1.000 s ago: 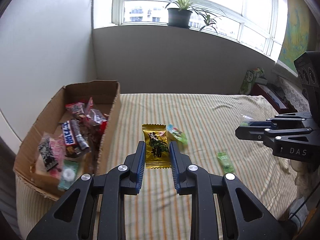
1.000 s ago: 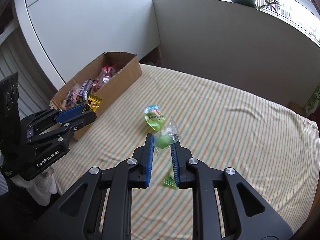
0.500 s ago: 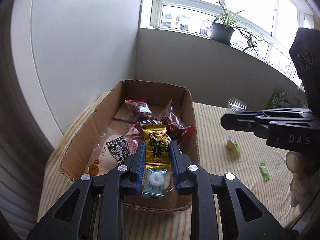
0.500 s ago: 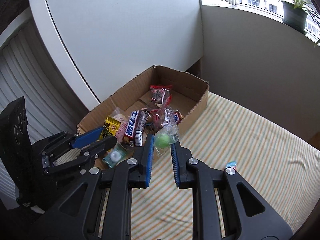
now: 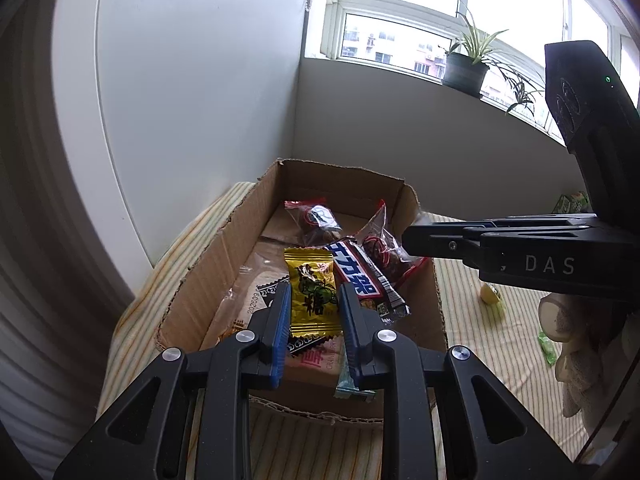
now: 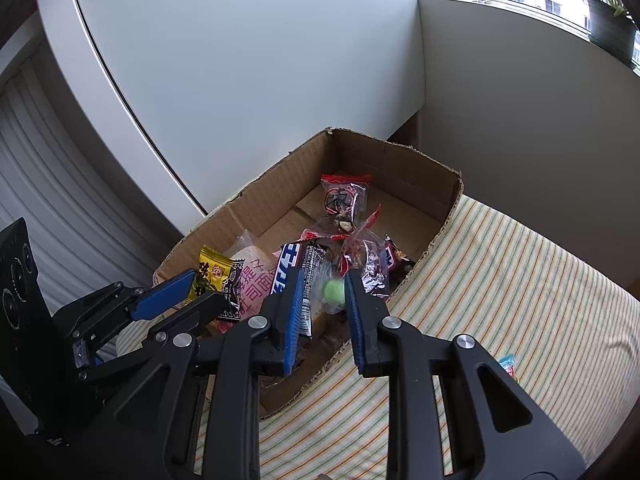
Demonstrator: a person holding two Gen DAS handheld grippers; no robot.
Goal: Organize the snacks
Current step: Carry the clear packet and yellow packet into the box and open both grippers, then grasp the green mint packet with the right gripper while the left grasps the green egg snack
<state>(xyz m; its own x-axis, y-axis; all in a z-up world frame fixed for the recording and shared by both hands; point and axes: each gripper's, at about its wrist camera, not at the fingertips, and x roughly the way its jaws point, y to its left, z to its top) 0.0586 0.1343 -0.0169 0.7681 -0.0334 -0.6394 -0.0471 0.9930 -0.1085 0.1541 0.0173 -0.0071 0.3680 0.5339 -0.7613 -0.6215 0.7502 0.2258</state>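
A cardboard box holding several wrapped snacks stands at the left end of the striped cloth. Over the box's near end, my left gripper is shut on a yellow candy packet. From the right wrist view the same gripper and yellow packet show at the left. My right gripper hangs over the box's right wall. Its jaws are opening, and a clear bag with a green ball sits loosely between them. Its fingertips reach in from the right above the box.
Inside the box lie a blue-and-white bar and red-trimmed packets. On the cloth to the right lie a yellow-green candy, a green packet and a blue-red packet. A white wall panel rises right behind the box.
Both grippers carried their snacks leftward from over the cloth to over the box. The right jaws now stand a little wider around the clear bag.
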